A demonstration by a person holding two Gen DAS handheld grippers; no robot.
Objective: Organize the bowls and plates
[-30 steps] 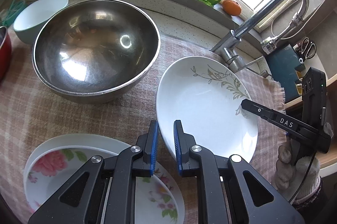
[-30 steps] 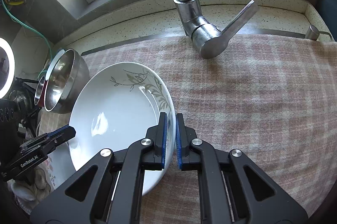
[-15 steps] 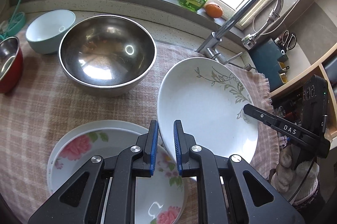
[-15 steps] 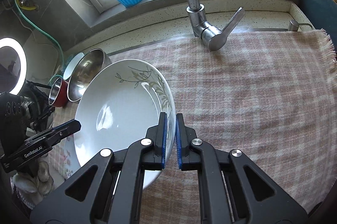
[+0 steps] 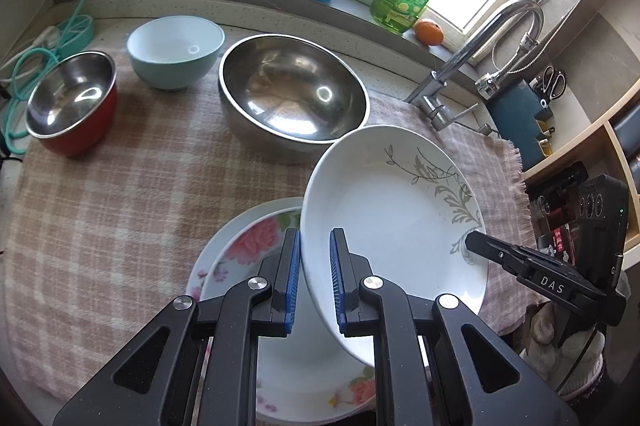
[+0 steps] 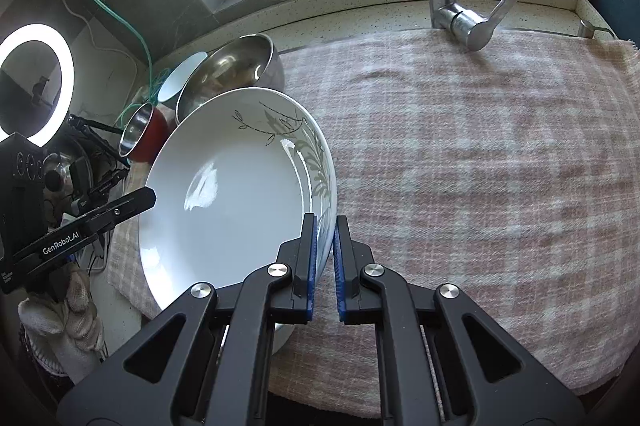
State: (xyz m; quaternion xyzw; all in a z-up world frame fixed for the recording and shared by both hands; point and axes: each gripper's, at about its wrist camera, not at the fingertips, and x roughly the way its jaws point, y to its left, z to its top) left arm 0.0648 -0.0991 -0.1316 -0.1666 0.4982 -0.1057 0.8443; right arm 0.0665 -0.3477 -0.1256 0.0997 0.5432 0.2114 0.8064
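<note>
We carry the leaf-patterned plate (image 5: 392, 222) with both grippers — the left gripper (image 5: 314, 282) and the right gripper (image 6: 325, 266) each pinch opposite rims, sharing its weight — tilted just above the rose plate (image 5: 248, 250), in front of the steel bowl (image 5: 294, 90), likely for stacking.

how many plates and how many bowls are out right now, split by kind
plates: 2, the leaf-pattern plate held by the left gripper and right gripper, and the flower plate under it
bowls: 3, steel bowl, pale blue bowl, red bowl
total: 5
</note>
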